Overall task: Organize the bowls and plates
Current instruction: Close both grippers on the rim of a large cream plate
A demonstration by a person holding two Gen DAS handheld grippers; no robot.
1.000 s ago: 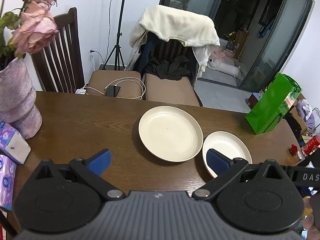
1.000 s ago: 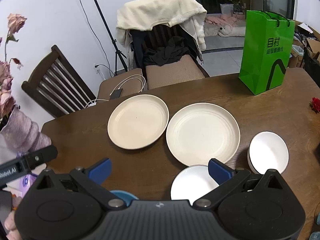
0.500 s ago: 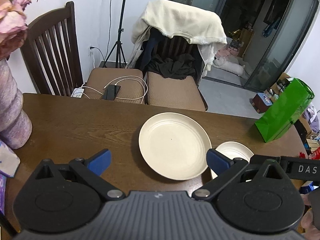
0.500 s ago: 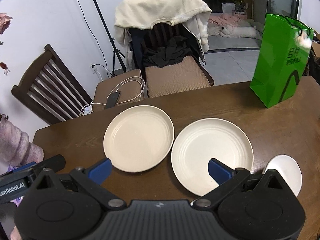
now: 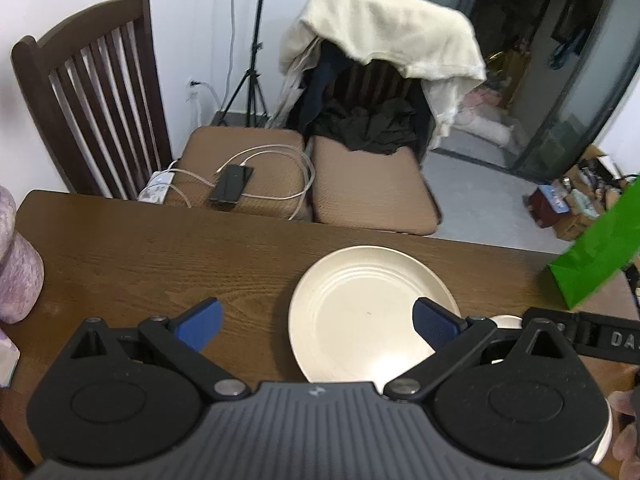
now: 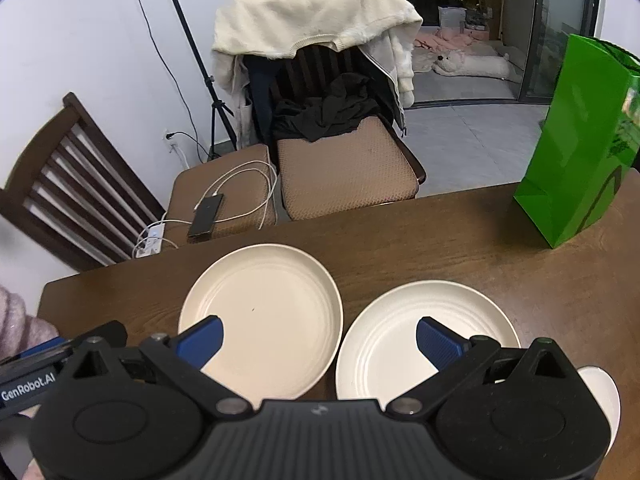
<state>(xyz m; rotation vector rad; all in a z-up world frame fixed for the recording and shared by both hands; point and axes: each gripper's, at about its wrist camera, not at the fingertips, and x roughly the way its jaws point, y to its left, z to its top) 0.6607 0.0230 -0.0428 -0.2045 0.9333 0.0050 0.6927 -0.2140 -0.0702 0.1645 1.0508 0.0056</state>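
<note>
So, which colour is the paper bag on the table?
Bright green; the paper bag shows best in the right wrist view.

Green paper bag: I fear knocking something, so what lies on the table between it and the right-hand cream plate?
Only bare brown wooden table separates the green paper bag from the right-hand round cream plate, in the right wrist view.

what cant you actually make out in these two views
- Right plate: left wrist view shows only a sliver; the left gripper body covers the rest.
- White bowl: right wrist view, mostly behind the right gripper body, so its contents are hidden.
- Green bag: left wrist view, cut by the right edge and blurred.
- Vase: left wrist view, cut by the left edge.
</note>
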